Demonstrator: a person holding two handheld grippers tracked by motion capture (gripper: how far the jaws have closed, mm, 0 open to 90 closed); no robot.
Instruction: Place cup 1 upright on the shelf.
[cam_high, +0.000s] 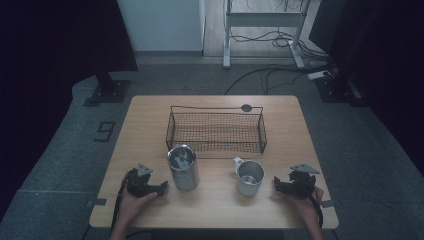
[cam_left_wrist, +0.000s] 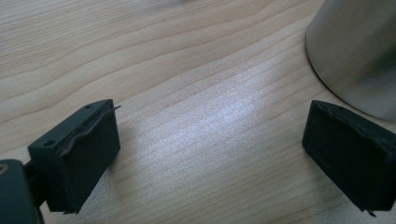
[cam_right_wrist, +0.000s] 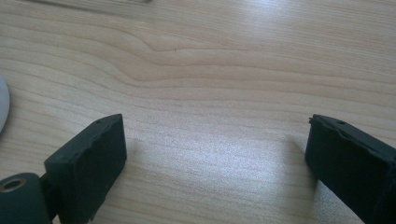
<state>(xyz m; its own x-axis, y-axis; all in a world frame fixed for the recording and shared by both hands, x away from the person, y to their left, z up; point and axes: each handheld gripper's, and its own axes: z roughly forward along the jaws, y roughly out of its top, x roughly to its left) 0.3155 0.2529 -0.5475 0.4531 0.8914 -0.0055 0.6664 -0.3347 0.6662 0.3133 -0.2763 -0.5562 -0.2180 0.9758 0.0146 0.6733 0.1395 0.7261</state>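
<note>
This looks like a lab or test room. A small light wooden desk (cam_high: 150, 125) stands alone on grey carpet floor (cam_high: 60, 150). Black cables (cam_high: 265, 75) lie past the desk's far edge, near a white metal frame (cam_high: 260, 20).

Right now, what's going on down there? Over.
Left gripper open beside steel tumbler. Right gripper open beside mug. Both upright, untouched. Wire basket behind; nothing blocking.
</note>
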